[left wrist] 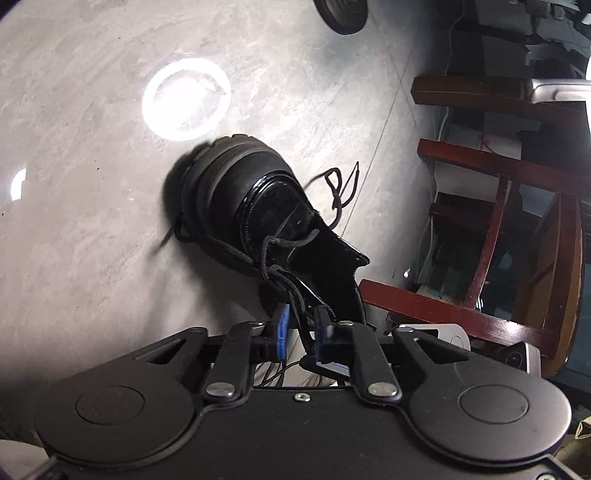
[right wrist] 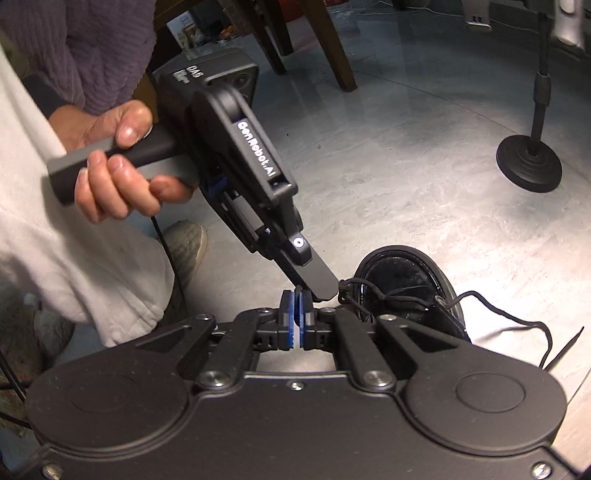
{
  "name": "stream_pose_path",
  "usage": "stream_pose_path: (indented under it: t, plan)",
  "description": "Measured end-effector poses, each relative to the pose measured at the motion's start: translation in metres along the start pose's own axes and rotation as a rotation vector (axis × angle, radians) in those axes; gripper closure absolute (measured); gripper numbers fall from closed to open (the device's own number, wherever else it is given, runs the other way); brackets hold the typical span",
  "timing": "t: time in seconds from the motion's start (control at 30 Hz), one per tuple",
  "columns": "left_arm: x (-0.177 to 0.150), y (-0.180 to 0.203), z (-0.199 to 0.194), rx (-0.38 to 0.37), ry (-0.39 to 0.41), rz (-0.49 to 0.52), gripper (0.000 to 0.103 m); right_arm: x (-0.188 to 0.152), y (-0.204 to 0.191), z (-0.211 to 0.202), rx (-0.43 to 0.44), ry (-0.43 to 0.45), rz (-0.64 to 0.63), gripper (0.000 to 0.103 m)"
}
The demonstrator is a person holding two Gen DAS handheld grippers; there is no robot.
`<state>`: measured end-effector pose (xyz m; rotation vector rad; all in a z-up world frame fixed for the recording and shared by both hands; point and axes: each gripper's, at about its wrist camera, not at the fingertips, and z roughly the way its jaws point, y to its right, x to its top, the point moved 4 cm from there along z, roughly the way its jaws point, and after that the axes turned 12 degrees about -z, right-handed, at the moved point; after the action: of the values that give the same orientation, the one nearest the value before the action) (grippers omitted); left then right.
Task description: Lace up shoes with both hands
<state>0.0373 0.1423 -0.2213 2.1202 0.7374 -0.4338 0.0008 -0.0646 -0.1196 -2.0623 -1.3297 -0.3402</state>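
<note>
A glossy black lace-up shoe [left wrist: 258, 206] lies on the grey floor, toe pointing away; it also shows in the right wrist view [right wrist: 402, 284]. Black laces [left wrist: 284, 258] run from its eyelets back to my left gripper [left wrist: 301, 332], whose blue-padded fingers stand slightly apart with several lace strands passing between them. Loose lace ends [left wrist: 343, 188] lie beside the shoe. My right gripper [right wrist: 298, 314] has its pads pressed together just left of the shoe; whether a lace is pinched I cannot tell. The left gripper's fingers [right wrist: 317, 280] reach down beside it.
A round black stand base [right wrist: 528, 162] sits on the floor to the right, also seen in the left wrist view [left wrist: 343, 14]. Red-brown wooden chair legs [left wrist: 480, 236] stand right of the shoe. The person's hand [right wrist: 114, 170] and leg are at left.
</note>
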Motion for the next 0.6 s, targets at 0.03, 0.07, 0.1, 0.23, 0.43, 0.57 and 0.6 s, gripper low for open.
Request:
stream_pose_path:
  t: [0.03,0.07,0.1,0.23,0.43,0.57,0.6]
  plan:
    - [0.000,-0.001,0.000,-0.005,0.006,-0.005,0.066,0.000,-0.001,0.000,0.001,-0.003,-0.004,0.100]
    - [0.001,0.000,0.001,-0.015,0.009,-0.007,0.066,0.000,-0.002,0.001,0.002,-0.005,-0.008,0.100]
    - [0.001,0.001,0.002,-0.026,0.012,-0.002,0.067,0.001,-0.003,0.001,0.003,-0.005,-0.009,0.100]
    - [0.000,0.006,0.007,0.002,0.040,0.056,0.095,0.001,-0.004,0.002,0.004,-0.004,-0.014,0.100]
    - [-0.006,0.014,-0.005,-0.008,0.104,0.145,0.100,-0.001,-0.008,0.001,0.002,-0.021,-0.022,0.097]
    - [-0.022,0.031,-0.012,0.023,0.125,0.320,0.100,-0.007,0.007,-0.001,0.100,-0.058,0.107,0.065]
    - [-0.027,0.034,-0.012,0.023,0.114,0.363,0.100,-0.013,0.019,-0.006,0.171,-0.050,0.208,0.061]
